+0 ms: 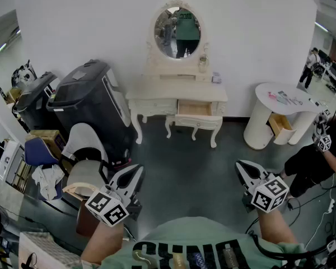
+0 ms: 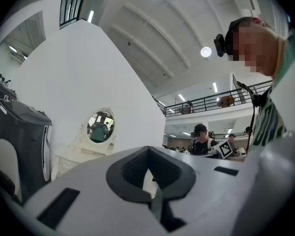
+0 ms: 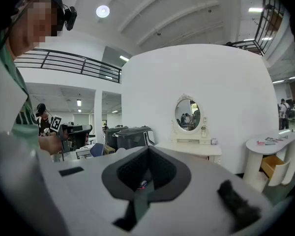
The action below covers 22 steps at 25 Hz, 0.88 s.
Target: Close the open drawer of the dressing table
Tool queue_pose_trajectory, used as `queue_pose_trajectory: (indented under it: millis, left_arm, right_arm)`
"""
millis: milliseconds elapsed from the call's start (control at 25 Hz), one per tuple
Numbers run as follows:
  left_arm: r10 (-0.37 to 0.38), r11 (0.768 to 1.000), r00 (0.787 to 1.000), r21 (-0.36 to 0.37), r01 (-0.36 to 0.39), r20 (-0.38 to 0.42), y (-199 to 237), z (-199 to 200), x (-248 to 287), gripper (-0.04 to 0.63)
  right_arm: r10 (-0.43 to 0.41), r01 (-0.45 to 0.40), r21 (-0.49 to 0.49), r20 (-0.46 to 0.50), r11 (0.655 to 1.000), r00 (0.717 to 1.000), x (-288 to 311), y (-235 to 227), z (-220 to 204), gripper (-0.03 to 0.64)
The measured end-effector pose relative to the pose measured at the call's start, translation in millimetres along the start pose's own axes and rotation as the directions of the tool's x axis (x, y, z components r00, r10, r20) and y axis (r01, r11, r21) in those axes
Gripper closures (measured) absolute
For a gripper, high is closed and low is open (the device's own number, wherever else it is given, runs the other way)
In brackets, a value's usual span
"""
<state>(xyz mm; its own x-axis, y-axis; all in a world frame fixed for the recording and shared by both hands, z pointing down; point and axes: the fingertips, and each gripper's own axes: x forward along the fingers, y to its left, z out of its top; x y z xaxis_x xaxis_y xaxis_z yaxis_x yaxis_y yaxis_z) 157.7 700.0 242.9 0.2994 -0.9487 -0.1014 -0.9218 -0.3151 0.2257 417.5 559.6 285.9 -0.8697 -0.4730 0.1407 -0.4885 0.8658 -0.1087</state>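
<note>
Only the head view shows the drawer (image 1: 194, 109) standing open; the gripper views catch the mirror (image 3: 188, 114). Left claw (image 1: 135, 171) and right claw (image 1: 241, 165) both pinched together, empty.

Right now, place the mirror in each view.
Head view: mirror top centre, above the table.
Left gripper view: mirror left of centre, small.
Right gripper view: mirror right of centre, against the wall.
Shared landmark: black bin, left of the table in all three.

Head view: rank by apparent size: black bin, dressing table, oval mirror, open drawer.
1-2. black bin and dressing table: look about alike, and the bin is nearer, so unranked.
3. oval mirror
4. open drawer
</note>
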Motion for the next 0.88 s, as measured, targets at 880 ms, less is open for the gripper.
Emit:
queue_pose_trajectory:
  millis: [880]
  left_arm:
    - [-0.013,1.000,1.000,-0.016,0.013,0.002,-10,-7,-14,0.592]
  right_arm:
    - [0.026,-0.026,0.044,0.005,0.999,1.000,4,12,-2,0.606]
